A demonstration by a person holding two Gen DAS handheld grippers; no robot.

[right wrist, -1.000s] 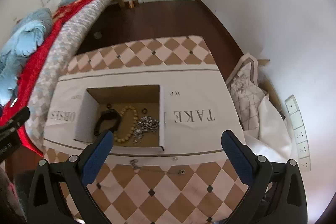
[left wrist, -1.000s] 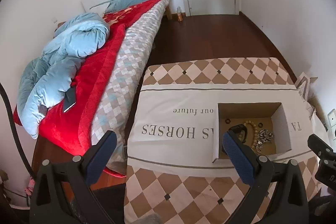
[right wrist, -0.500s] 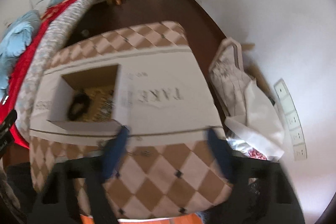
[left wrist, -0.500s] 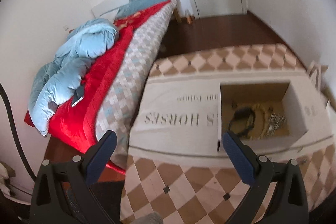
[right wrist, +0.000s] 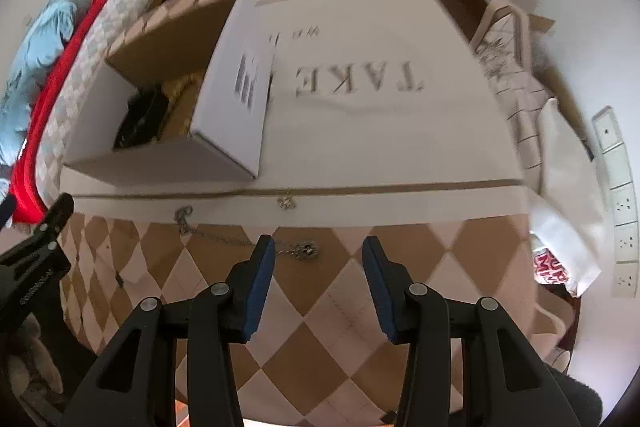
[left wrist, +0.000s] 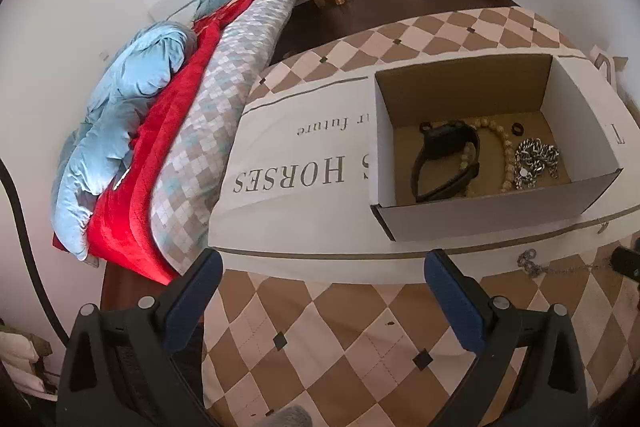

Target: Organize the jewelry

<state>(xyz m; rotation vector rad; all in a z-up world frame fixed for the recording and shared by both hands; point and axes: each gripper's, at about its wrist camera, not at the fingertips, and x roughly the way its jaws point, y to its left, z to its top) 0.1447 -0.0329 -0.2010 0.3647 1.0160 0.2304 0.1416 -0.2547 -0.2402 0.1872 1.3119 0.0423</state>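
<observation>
Hovering right gripper (right wrist: 318, 269) half-open over pendant necklace (right wrist: 306, 249), pendant just ahead between fingertips | light, limp, slippery chain: pinch pendant | left gripper (left wrist: 322, 291) wide, empty, cardboard box (left wrist: 500, 211) ahead-right

1. Box (left wrist: 472, 215) sits on the table (left wrist: 320, 327), mid-surface, open top.
2. In the box, left to right in the left wrist view: watch (left wrist: 444, 151), bead bracelet (left wrist: 505, 155), chain (left wrist: 534, 161); two small rings (left wrist: 517, 128) lie toward the back wall.
3. Watch overlaps the bead bracelet.
4. Necklace (right wrist: 240, 239) lies on the table in front of the box, stretched left to right.
5. Small charm (right wrist: 286, 202) sits between necklace and box front wall, apart from both.
6. Right gripper (right wrist: 318, 267) is over the table's near part, necklace's right end just ahead of its fingers.
7. Left gripper (left wrist: 320, 287) is in front of the box, left of the right one.
8. Bed (left wrist: 192, 115) stands left of the table; bags (right wrist: 532, 131) right of it, against the wall.
</observation>
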